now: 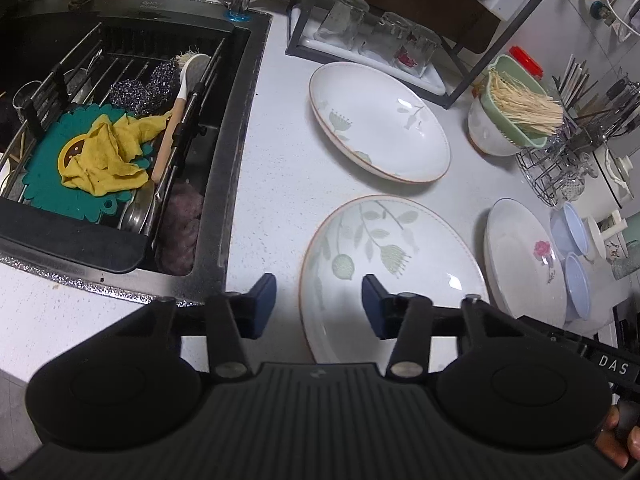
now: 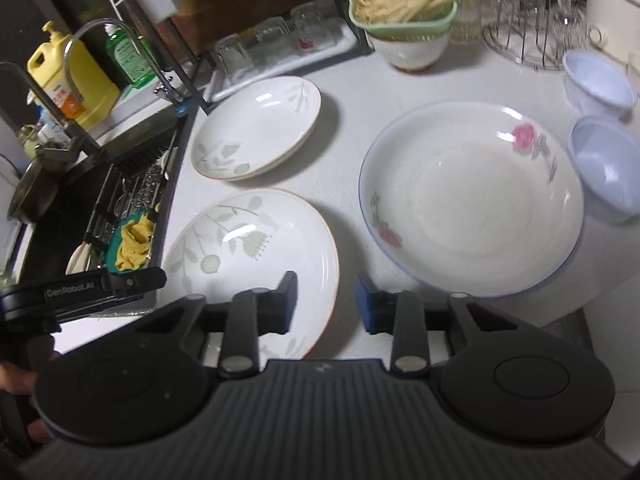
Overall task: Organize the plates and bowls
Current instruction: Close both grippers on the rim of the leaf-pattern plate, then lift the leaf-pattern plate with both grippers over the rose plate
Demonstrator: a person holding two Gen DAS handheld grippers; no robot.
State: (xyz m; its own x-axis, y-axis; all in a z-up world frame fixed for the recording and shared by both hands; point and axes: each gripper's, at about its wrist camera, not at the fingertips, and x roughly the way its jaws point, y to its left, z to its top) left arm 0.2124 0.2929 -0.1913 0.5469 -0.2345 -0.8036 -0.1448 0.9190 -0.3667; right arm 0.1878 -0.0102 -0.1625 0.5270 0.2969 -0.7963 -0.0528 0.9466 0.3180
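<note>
Two white plates with green leaf prints lie on the white counter: the near plate (image 1: pixel 394 268) (image 2: pixel 248 264) and the far plate (image 1: pixel 378 120) (image 2: pixel 258 126). A rose-print plate (image 1: pixel 524 260) (image 2: pixel 472 200) lies to the right. Two pale blue plastic bowls (image 1: pixel 576 276) (image 2: pixel 606 168) stand beside it. My left gripper (image 1: pixel 319 306) is open and empty, straddling the near plate's left rim from above. My right gripper (image 2: pixel 326 304) is open and empty over the near plate's right rim.
A black sink (image 1: pixel 120 140) with a rack, yellow cloth and scrubbers lies to the left. A frame shelf with upturned glasses (image 1: pixel 372 36) stands behind the plates. A white bowl holding a green strainer (image 1: pixel 516 108) (image 2: pixel 404 20) and a wire glass rack (image 1: pixel 568 164) stand at the back right.
</note>
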